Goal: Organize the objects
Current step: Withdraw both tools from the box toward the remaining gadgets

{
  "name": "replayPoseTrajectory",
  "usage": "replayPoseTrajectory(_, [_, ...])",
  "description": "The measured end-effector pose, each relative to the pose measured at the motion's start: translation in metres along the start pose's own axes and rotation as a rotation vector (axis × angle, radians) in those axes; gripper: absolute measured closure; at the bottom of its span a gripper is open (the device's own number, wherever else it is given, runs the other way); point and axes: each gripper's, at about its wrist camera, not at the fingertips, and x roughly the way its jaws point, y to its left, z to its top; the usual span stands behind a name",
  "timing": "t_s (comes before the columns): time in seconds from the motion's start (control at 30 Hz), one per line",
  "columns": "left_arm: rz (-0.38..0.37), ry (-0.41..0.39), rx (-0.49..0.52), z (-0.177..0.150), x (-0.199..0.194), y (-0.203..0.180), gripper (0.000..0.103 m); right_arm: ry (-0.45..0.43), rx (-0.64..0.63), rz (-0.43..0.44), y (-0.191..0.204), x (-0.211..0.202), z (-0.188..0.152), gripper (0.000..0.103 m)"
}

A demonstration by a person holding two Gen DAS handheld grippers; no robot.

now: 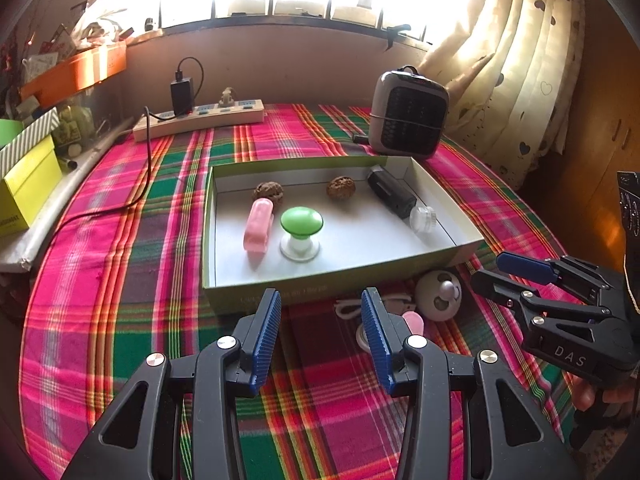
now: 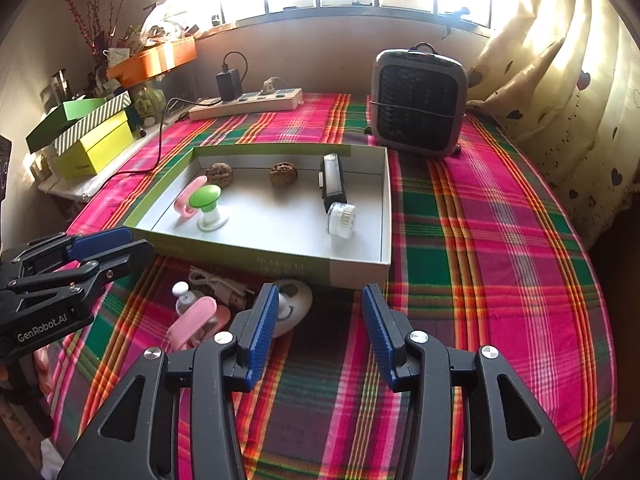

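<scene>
Left gripper (image 1: 320,334): fingers released, empty. Right gripper (image 2: 320,332): fingers released, empty. Remaining loose items lie on the plaid-covered bench against the near wall of the shallow green-sided cardboard tray (image 2: 360,270). The white round smiley-face gadget (image 2: 294,304) sits at 11 o'clock from the right fingers, just beside them; the pink plastic clip (image 2: 192,320) lies further toward 10 o'clock. Judgement: right gripper is nearer the gadget.

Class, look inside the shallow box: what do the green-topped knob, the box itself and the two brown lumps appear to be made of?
Green-topped knob: glossy plastic, likely; it shows a bright sheen, and its base looks translucent.
Box: matte cardboard, judging by thin folded walls and white lining.
Two brown lumps: rough, wrinkled shells, probably walnuts, though carved wood cannot be ruled out.
</scene>
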Motion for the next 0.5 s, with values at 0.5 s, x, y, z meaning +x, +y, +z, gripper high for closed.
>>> replayPoseTrajectory(0.5, [0.023,0.023,-0.054,-0.020,-0.002,0.016,0.063,0.005,-0.024,0.112,0.029,-0.005,-0.020,0.058])
